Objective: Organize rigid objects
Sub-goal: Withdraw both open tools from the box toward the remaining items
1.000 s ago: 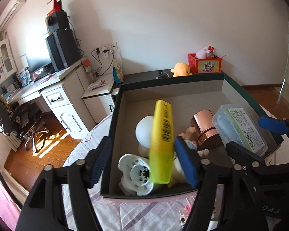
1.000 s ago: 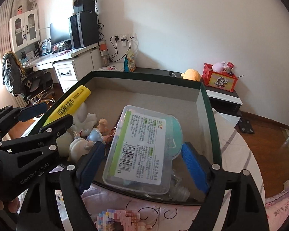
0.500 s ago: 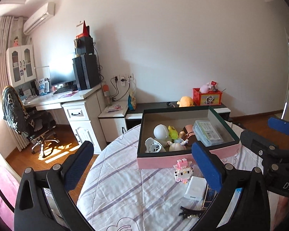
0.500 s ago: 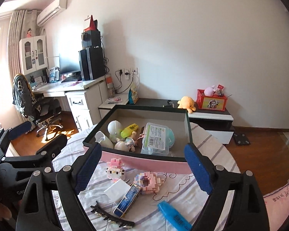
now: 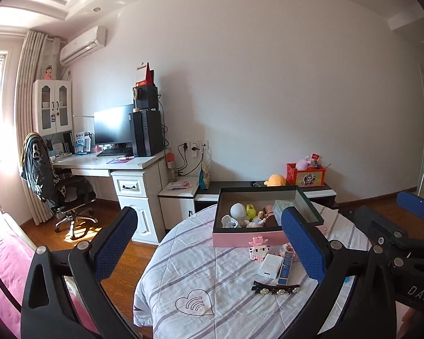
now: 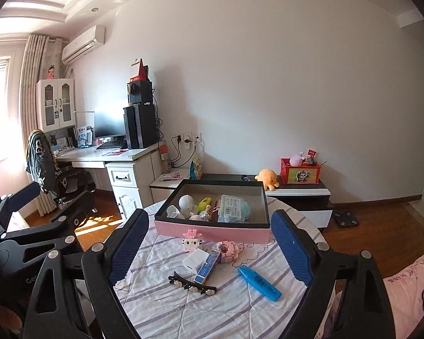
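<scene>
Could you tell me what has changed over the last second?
Both hand-held grippers, left and right, let go and pulled back from the box. The yellow highlighter and the clear case now lie inside it. The items on the bedspread stayed as they were.

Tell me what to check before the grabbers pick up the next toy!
1. Left gripper empty, fingers wide apart: ok.
2. Right gripper empty, fingers wide apart: ok.
3. Box has room left at its far right: ok.
4. Blue marker lies alone on the cloth, easy to reach: ok.
5. Hair clip flat and thin, may be hard to pinch: cannot tell.
6. White block and blue tube touch each other, so grabbing one may nudge the other: not ok.
</scene>
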The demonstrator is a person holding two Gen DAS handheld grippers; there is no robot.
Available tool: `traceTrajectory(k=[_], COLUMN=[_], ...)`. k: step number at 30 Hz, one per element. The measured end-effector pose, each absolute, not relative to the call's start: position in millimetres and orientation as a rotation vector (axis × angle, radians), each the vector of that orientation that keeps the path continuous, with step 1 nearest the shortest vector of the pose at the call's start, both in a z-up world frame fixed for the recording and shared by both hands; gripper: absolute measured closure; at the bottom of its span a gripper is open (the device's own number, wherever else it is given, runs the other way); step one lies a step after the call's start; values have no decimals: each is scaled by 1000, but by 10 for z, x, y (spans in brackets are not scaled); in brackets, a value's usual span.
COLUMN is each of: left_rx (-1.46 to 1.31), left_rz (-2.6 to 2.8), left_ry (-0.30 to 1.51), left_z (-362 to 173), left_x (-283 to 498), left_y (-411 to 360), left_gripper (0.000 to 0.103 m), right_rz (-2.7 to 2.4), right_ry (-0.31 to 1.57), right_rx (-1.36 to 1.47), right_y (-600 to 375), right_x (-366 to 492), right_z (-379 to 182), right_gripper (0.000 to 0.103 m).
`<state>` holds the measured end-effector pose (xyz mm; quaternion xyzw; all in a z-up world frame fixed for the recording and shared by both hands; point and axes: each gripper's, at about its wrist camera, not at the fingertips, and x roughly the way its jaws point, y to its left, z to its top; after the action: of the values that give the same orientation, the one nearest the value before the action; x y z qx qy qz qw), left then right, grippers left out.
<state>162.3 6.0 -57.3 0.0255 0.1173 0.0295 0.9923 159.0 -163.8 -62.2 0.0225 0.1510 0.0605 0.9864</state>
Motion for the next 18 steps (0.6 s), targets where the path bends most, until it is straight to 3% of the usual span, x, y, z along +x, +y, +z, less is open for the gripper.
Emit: traceTrajectory(k=[18], left_rx=[48], left_rz=[17], left_ry=[220], left_z=[-514], left_x=[1436], left_y=[24], left_gripper=[0], right_rz=[75], right_ry=[259], right_rx=[29], right_y=[-1688], right_x=[1231], right_z=[-545], right_gripper=[13])
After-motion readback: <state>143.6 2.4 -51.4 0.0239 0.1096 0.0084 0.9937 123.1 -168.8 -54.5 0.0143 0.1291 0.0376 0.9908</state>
